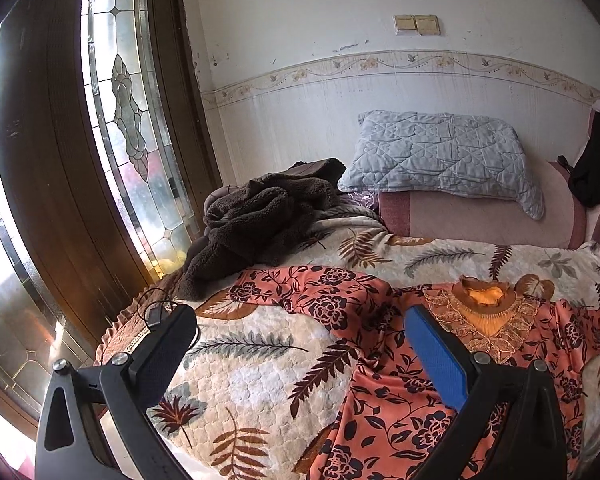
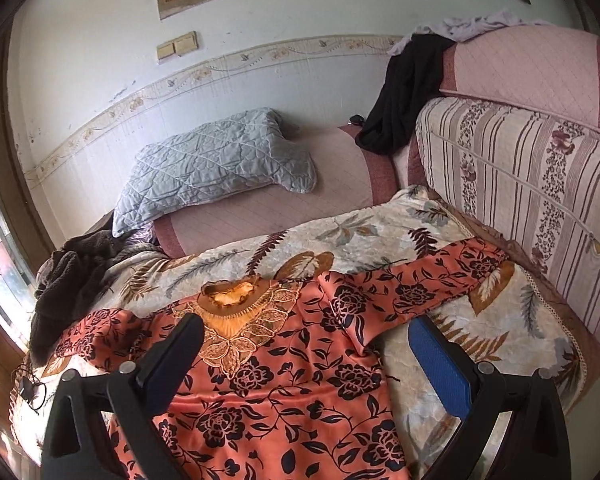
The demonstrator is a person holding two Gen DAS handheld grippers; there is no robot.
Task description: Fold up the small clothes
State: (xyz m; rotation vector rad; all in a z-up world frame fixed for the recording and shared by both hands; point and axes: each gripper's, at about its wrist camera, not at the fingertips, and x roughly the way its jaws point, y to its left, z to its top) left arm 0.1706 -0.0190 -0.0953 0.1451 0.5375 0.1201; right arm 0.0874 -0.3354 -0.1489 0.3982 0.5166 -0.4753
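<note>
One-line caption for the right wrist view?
Open right gripper hovers over an orange floral top spread flat on a leaf-print blanket.

Both wrist fisheyes look forward, low over bed; share salmon floral garment, grey pillow.

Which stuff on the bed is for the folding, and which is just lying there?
For the folding:
orange flowered top, spread flat
left gripper, open
right gripper, open

Just lying about:
brown fleece
grey pillow
black garment
leaf blanket under the top
</note>
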